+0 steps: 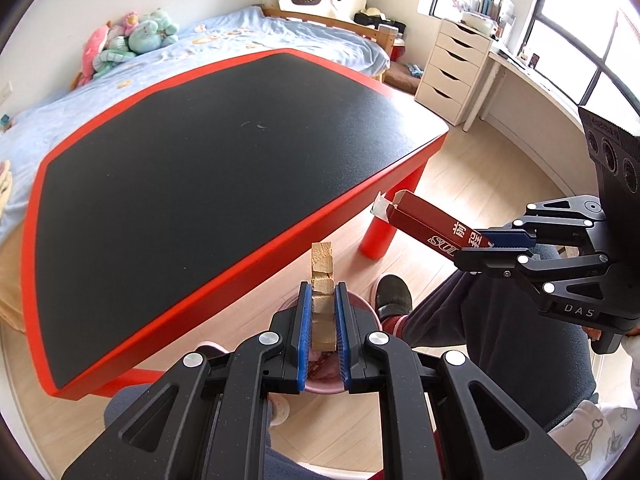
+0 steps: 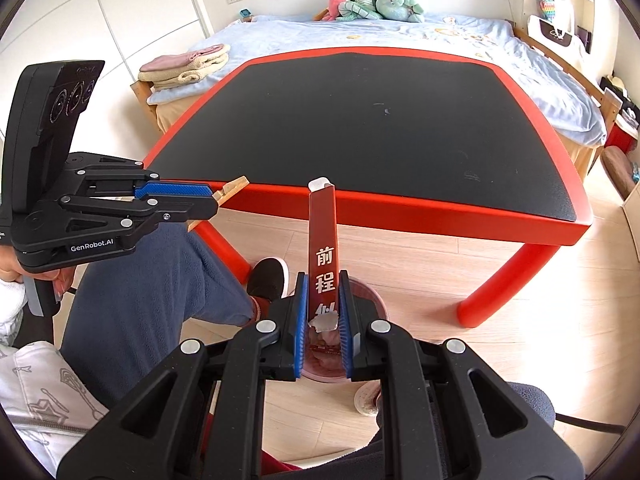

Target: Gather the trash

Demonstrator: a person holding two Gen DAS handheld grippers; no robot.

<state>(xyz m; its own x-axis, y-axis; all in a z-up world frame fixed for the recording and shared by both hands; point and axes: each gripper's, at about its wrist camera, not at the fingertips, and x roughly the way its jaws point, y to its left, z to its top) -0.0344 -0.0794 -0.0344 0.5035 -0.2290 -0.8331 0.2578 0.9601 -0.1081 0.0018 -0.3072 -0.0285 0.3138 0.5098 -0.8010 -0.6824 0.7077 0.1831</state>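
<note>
Above the pink bin [image 2: 372, 300], left tongs [image 1: 323, 300] clamp a wood scrap [image 1: 322, 276]; right tongs [image 2: 325, 308] clamp a red carton [image 2: 322, 236].

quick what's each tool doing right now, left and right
Left tool: closed on the wooden piece.
Right tool: closed on the red box, above the pink bin.

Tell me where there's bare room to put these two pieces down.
The whole black top of the table inside its red rim is bare. It gets crowded below the near edge: the left gripper with its wood piece, the right gripper with the red box, the pink bin and the person's foot.
</note>
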